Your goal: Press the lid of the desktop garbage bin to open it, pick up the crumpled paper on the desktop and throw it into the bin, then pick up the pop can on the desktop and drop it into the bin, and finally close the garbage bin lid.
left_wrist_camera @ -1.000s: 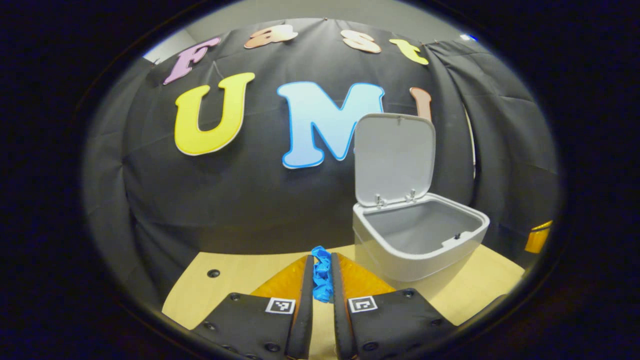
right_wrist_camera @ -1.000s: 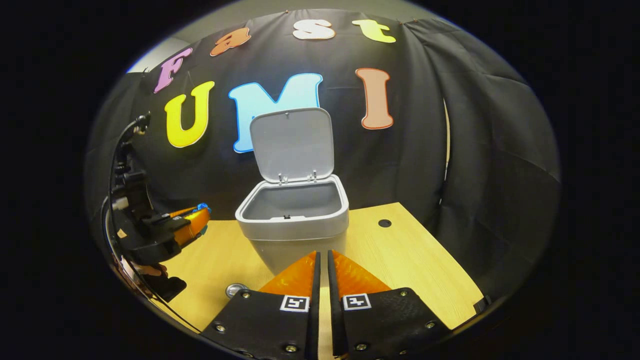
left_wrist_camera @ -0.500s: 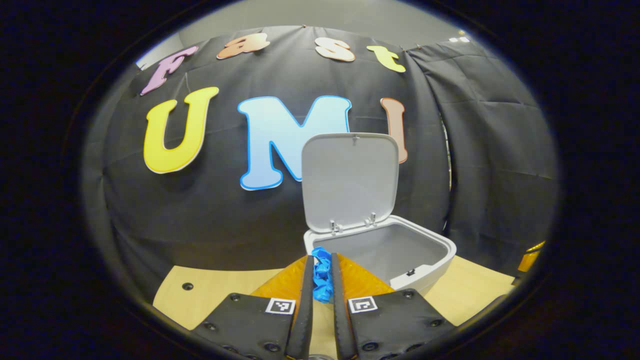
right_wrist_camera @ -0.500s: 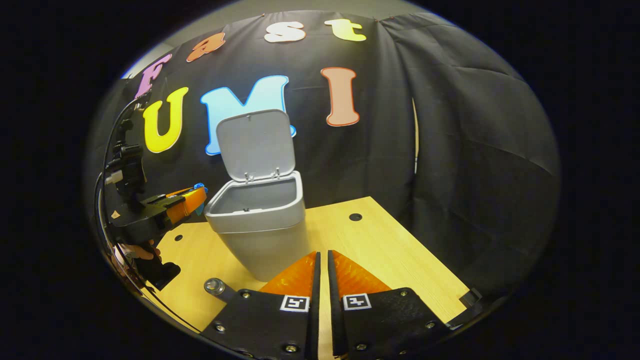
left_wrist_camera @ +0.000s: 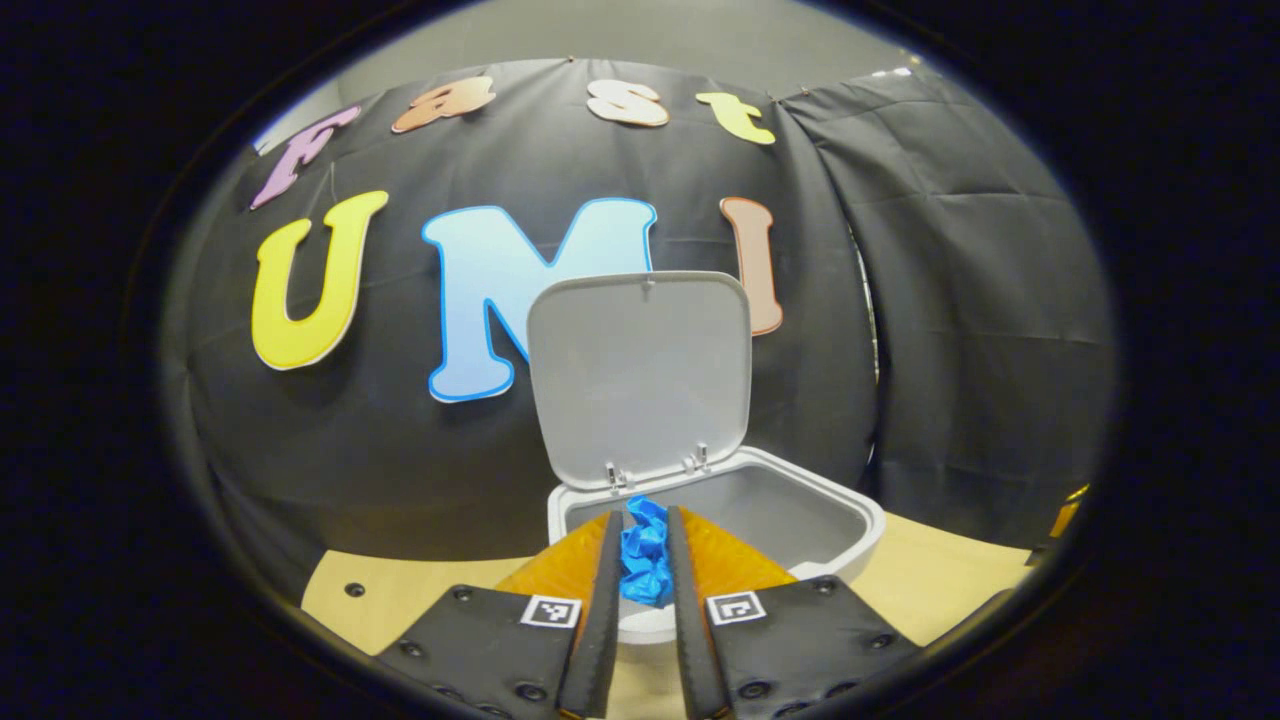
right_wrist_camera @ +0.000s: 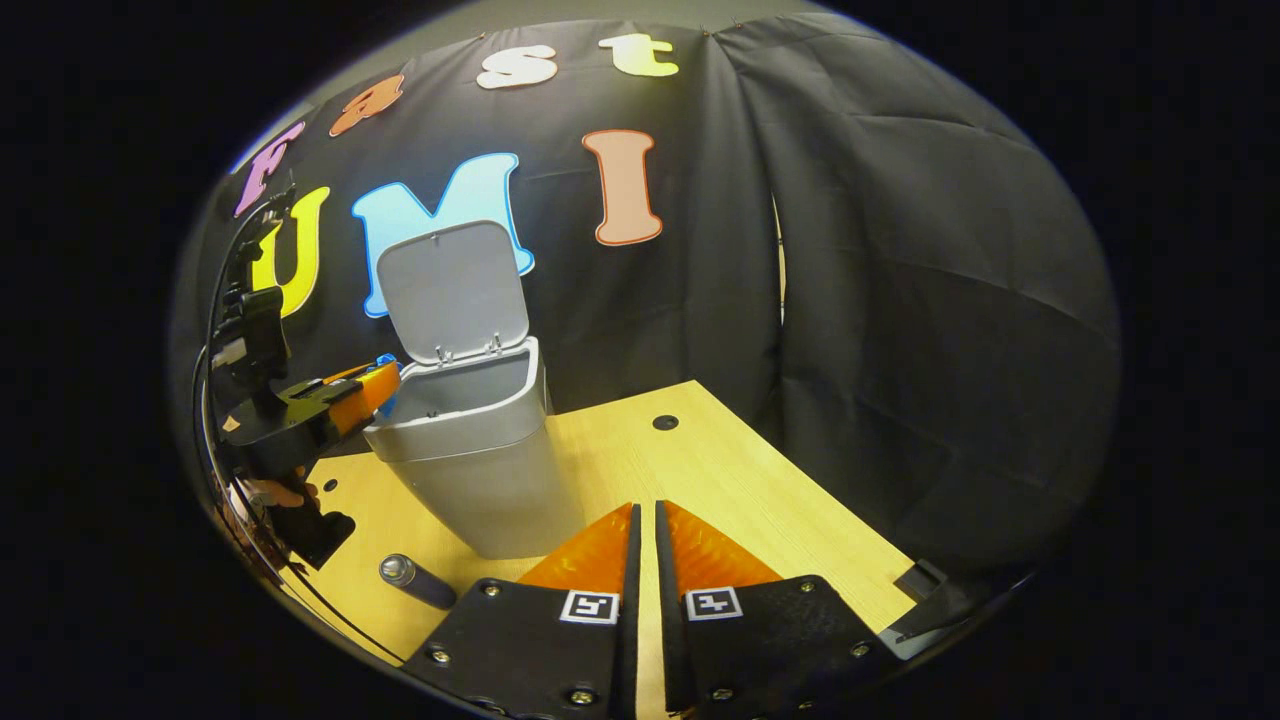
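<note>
- The left tongs (left_wrist_camera: 645, 545), nearly closed, pinch a wad of blue crumpled paper (left_wrist_camera: 645, 560) between both fingers, held over the near rim of the open garbage bin (left_wrist_camera: 800, 520); in the right gripper view the same left tongs (right_wrist_camera: 375, 385) reach in level from the side, their tips at the bin's (right_wrist_camera: 480, 450) top edge, with a hand (right_wrist_camera: 280, 492) partly seen below the device.
- The right tongs (right_wrist_camera: 645, 540) hang above the surface (right_wrist_camera: 760, 490), fingers drawn almost together with a thin slit between them and nothing held.
- Small square black-and-white coded tags sit on the bodies of both tongs; no brand or wording on the bin or can is legible.
- The bin is grey with rounded corners, its lid (left_wrist_camera: 640, 375) standing upright on rear hinges.
- The pop can (right_wrist_camera: 415, 580), dark with a silvery end, lies on its side on the light wood surface, near the foot of the bin.
</note>
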Tool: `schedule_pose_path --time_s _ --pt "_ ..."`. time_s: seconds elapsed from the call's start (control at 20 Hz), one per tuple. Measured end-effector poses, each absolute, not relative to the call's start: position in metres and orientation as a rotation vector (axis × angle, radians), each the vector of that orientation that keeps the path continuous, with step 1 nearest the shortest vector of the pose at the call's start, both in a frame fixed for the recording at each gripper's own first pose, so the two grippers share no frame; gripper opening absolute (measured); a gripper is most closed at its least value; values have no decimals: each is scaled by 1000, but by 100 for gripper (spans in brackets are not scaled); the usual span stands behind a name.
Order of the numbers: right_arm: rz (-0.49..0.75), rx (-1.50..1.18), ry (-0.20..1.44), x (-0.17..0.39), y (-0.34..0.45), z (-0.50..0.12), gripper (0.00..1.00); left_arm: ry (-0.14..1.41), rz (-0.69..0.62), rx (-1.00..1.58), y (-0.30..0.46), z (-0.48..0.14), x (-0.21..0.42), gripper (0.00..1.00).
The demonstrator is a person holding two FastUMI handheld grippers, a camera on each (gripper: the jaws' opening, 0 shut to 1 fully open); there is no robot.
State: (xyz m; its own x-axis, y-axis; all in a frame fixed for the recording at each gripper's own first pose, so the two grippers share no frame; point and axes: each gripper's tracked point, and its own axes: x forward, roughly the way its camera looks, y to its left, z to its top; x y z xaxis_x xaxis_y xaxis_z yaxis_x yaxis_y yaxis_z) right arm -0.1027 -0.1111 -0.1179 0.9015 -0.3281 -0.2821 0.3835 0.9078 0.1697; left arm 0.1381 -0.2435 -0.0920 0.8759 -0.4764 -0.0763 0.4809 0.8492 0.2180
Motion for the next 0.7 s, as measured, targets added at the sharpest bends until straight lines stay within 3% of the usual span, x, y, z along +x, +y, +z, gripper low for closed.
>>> schedule_pose_path --time_s 0.05,0.2,0.3,0.35,0.5,0.7 --pt "-366 223 254 -100 -110 -118 10 30 -509 232 -244 -95 138 31" --pt "-344 210 259 -97 -104 -118 10 39 -506 218 -243 -96 138 56" --pt "-330 203 262 -92 -101 -118 10 36 -501 214 -240 -94 138 60" --pt "-323 202 264 -90 -99 -117 10 35 -503 210 -239 -93 136 53" --pt "-302 203 266 -88 -94 -119 10 31 -491 202 -233 -91 137 91" --pt "-277 194 266 -82 -86 -117 10 24 -452 195 -216 -86 138 97"
